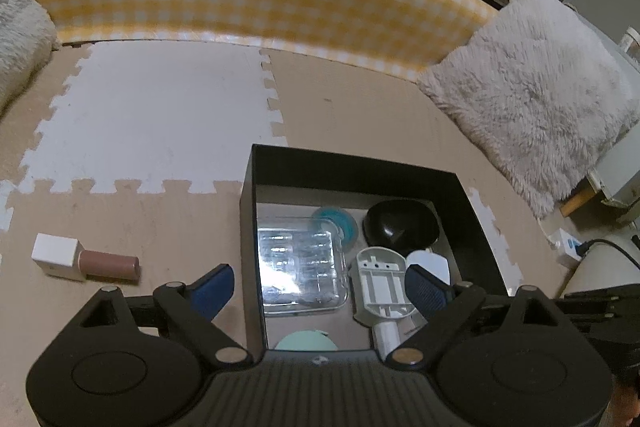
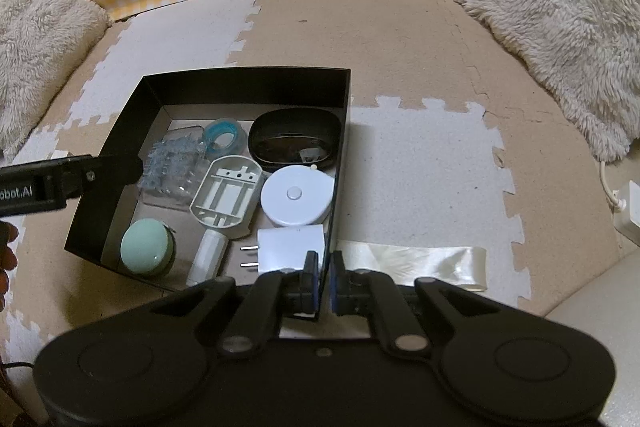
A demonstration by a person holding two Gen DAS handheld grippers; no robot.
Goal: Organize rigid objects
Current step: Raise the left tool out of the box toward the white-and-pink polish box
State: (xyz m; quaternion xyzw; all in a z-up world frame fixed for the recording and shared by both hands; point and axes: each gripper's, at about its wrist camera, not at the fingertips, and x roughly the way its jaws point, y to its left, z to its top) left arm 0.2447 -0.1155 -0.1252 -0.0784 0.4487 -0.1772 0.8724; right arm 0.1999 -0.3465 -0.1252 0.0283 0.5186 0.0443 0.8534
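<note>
1. L gripper point(image 1: 320, 285): jaws wide, empty, above black box point(image 1: 470, 211).
2. R gripper point(image 2: 325, 281): pinched on box wall at 6 o'clock; keep it steady.
3. Next target, prob.: brown cylinder point(image 1: 110, 265) beside white cube point(image 1: 56, 254), 9 o'clock of box. Approach low, straddle cylinder squarely.

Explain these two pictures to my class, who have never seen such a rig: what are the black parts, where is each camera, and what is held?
A person holds two hand grippers, and each carries a camera looking along its jaws. The left gripper shows in its own view with jaws wide open and empty, above a black box. The right gripper appears closed on the box's side wall. Inside lie a clear tray, a teal tape roll, a black case, a white disc, a white plug and a mint round object. On the foam mat outside lie a white cube and a brown cylinder.
</note>
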